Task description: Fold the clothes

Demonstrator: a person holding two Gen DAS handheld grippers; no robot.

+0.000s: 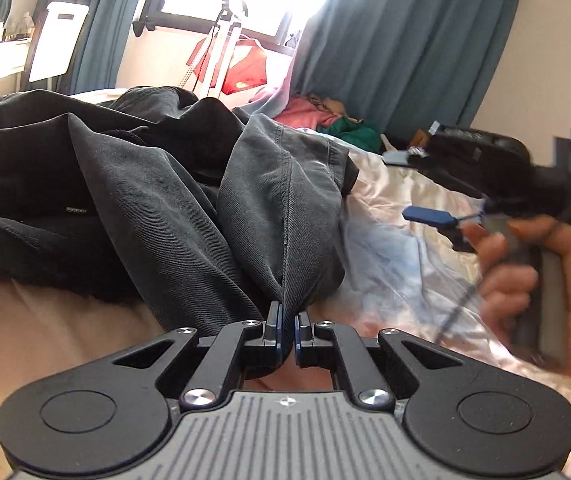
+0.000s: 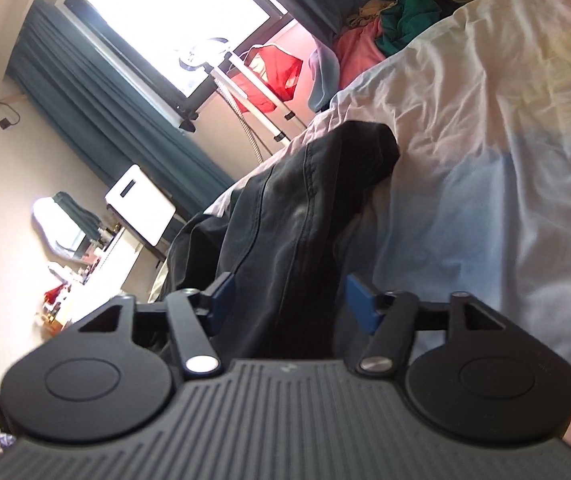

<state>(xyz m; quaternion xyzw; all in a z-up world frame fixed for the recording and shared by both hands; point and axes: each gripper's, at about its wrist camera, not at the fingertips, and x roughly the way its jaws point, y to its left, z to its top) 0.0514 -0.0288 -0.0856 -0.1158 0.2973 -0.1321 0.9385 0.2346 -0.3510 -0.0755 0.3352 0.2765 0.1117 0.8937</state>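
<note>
Left gripper sits right up front, its black arms and blue pads pinched tight on a seam of the dark grey trousers, a ribbed twill fabric heaped on the crumpled pale bedsheet. Right gripper is spread wide around the trousers, gripping nothing. No readable writing anywhere, far as I can see.

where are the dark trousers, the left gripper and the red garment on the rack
dark trousers (image 1: 173, 184), left wrist view, on the wide grey leg panel
left gripper (image 1: 288, 330), left wrist view, between the closed fingertips pinching the seam
red garment (image 2: 273, 76), right wrist view, on its middle, hanging from the white rack
</note>
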